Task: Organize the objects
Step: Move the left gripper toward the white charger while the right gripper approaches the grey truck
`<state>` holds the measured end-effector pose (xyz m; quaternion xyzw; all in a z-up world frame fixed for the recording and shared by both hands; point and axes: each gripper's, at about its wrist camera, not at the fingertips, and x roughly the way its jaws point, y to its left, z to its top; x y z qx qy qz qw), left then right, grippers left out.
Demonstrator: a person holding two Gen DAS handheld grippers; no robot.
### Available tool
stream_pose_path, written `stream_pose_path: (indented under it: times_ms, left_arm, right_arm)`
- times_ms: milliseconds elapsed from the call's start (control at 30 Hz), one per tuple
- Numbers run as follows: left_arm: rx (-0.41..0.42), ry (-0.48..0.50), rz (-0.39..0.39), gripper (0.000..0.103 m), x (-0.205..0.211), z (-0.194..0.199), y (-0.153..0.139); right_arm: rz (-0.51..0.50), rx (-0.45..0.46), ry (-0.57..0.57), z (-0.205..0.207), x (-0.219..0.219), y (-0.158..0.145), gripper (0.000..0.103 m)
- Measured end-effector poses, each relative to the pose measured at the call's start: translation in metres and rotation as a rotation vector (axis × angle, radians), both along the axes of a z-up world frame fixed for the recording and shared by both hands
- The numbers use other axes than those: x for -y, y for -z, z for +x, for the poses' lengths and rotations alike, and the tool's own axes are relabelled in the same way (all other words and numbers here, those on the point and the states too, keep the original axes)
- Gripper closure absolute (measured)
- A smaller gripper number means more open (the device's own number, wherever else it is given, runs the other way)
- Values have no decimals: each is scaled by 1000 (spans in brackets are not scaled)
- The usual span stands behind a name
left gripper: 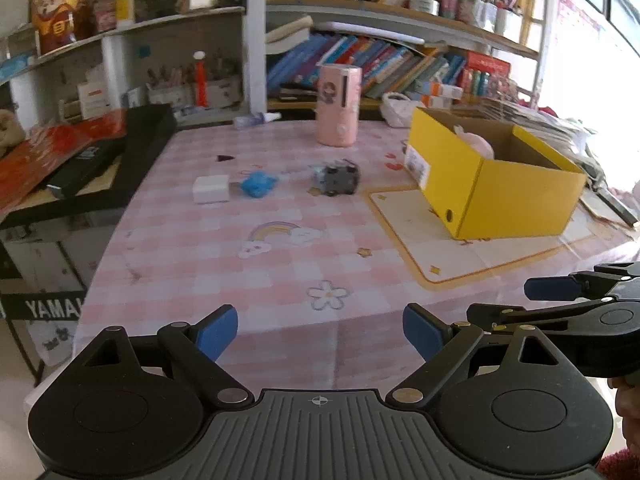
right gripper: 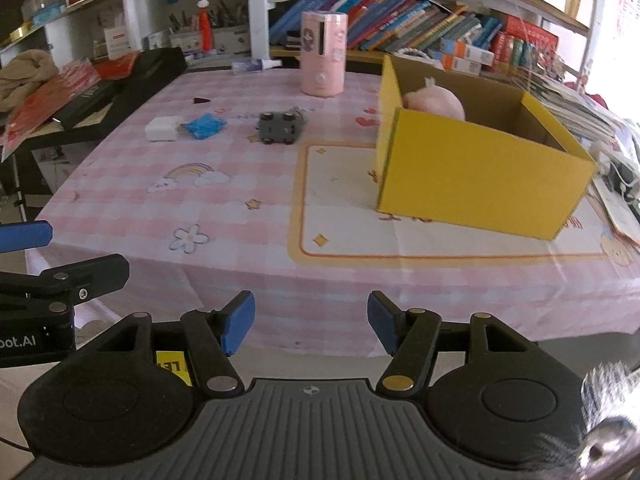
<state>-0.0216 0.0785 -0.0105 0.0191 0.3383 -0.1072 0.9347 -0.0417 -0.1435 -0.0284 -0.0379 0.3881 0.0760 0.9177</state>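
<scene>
An open yellow cardboard box (right gripper: 480, 176) stands on the right part of the desk (right gripper: 240, 216), on a cream mat with an orange border (right gripper: 360, 236). Inside it, against the far wall, lies a pink plush toy (right gripper: 436, 102). Left of the box, well apart from it, a small dark grey toy car (right gripper: 278, 126) lies wheels up. Further left, a crumpled blue cloth (right gripper: 204, 125) sits just beside a small white block (right gripper: 162, 129). A tiny dark triangle (right gripper: 201, 100) lies beyond them. Near the desk's far edge stands a pink cylindrical container (right gripper: 323, 54), with a small clear bottle (right gripper: 256, 66) lying on its side to the left.

The desk wears a pink checked cloth printed with a rainbow and flowers. Behind it, shelves (left gripper: 400, 20) are crammed with leaning books, jars and boxes.

The left claw (left gripper: 320, 334) hangs over the near edge, its blue pads wide apart with nothing between them. The right claw (right gripper: 311, 322) is just beside it, parted less widely, also empty and touching nothing.
</scene>
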Motion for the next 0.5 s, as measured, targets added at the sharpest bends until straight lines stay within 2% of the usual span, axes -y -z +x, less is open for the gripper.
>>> stream_pose_path:
  times_ms: [300,500]
  left_arm:
    - [11,-88,-14,11,-25,5,-4]
    - [3,-112,-15,11,-29,15,-1]
  right_arm:
    - [-9,16,-81,12,-28,-4,41]
    - [-8,11,-104,24,-34,-3,40]
